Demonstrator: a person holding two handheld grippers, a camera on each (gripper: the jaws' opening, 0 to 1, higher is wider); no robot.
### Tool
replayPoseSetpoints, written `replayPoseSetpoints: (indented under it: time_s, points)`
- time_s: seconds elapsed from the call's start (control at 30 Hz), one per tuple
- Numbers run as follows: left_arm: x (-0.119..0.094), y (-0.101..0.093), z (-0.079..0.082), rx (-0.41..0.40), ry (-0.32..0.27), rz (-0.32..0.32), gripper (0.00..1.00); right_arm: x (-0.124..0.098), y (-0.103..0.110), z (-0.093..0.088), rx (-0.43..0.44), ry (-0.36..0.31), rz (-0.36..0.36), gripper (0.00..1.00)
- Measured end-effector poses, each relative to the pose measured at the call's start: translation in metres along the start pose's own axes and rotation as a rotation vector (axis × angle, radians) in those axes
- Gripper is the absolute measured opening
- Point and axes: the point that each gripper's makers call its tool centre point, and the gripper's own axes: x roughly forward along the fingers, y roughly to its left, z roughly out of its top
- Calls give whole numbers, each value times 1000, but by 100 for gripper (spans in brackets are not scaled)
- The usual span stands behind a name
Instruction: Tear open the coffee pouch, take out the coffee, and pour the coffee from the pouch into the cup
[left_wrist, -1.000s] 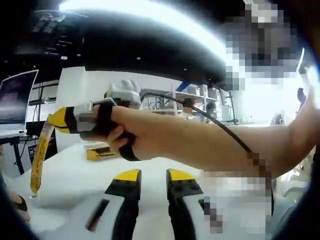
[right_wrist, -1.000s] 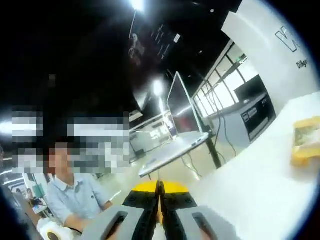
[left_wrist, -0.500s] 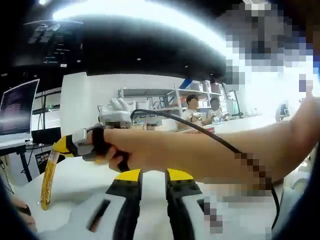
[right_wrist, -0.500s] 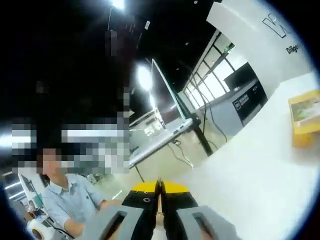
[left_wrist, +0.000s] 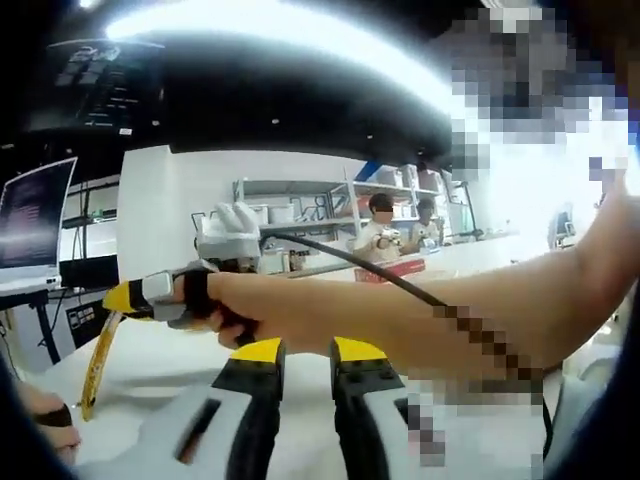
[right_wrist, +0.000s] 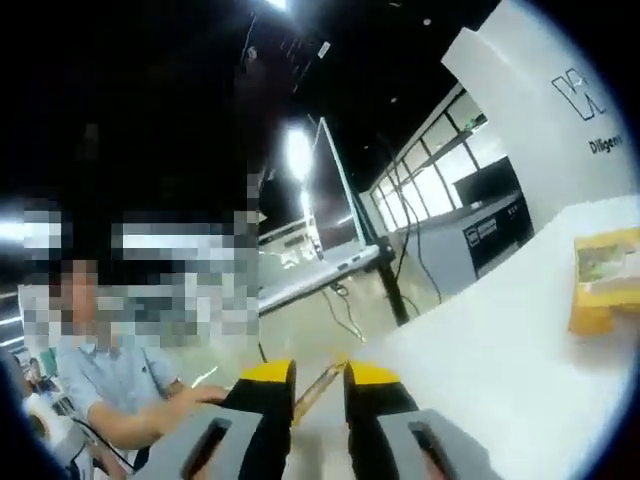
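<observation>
Left gripper (left_wrist: 304, 352): jaws narrowly apart, nothing between them, hovering over the white tabletop (left_wrist: 150, 365). Right gripper (left_wrist: 125, 298), seen across the left gripper view in the person's hand (left_wrist: 240, 305), had a long yellow coffee pouch (left_wrist: 98, 362) hanging from its tip. In the right gripper view its jaws stood parted, the pouch (right_wrist: 318, 385) lying loosely in the gap; whether any pinch remained, could not tell. No cup identified.

Risk, as judged: with the jaws that loose, the pouch could slip out and spill before any pouring.

Yellow box (right_wrist: 604, 280) sat further along the tabletop; print unreadable. Wall lettering (right_wrist: 608, 145) began "Dilige", cut off.
</observation>
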Motion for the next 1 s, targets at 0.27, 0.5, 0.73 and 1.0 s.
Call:
replayPoseSetpoints:
  time_s: [0.27, 0.5, 0.73, 1.0]
  points:
    - [0, -1, 2, -14, -17, -8, 21, 8, 1, -15, -48, 76, -8, 45]
    - [0, -1, 3, -23, -25, -12, 21, 14, -14, -7, -98, 53, -22, 66]
    - [0, -1, 5, -33, -35, -17, 21, 11, -7, -3, -180, 23, -12, 77]
    - [0, -1, 4, -40, -37, -14, 21, 13, -12, 3, -279, 14, -19, 84]
